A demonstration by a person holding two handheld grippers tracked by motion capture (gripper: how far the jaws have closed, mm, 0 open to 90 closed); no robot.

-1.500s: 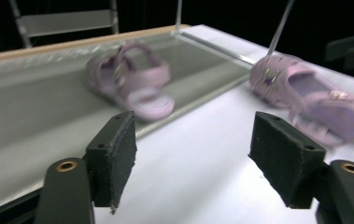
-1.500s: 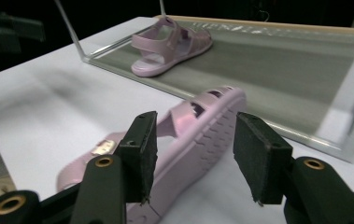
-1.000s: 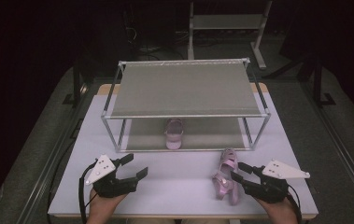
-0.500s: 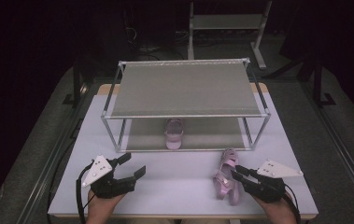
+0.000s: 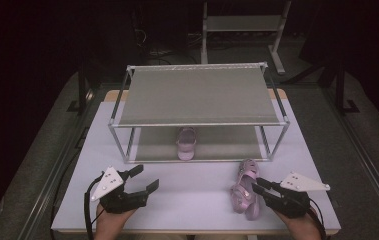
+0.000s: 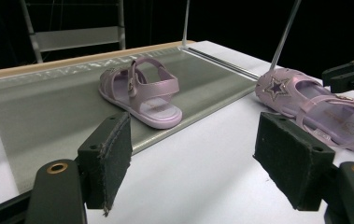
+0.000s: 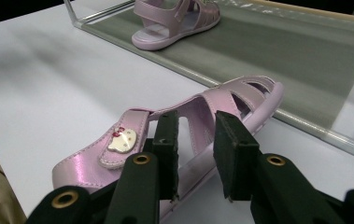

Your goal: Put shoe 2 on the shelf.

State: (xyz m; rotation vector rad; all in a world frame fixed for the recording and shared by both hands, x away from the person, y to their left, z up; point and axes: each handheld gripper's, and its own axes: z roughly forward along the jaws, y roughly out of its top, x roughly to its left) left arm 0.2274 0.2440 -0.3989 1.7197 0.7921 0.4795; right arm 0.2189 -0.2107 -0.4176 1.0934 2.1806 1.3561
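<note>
- Since a second ago the right gripper [image 5: 261,186] has just been closing its jaws, and the sandal [image 5: 244,190] now sits between them; the left gripper [image 5: 143,179] has stayed put.
- In the right gripper view the two black pads [image 7: 167,140] pinch the sandal's [image 7: 184,126] side edge near the middle of the shoe, the ankle strap on one side and the toe bands on the other.
- The left gripper's jaws stand wide apart [image 6: 193,154] with nothing between them, over bare table [image 5: 192,200].
- The held sandal lies on the white table just before the rack [image 5: 197,122], near its right front leg.
- It is glossy pale pink, with cut-out toe bands and a small white cat-face charm on the strap.
- A matching sandal [image 5: 186,142] rests on the rack's lower shelf.
</note>
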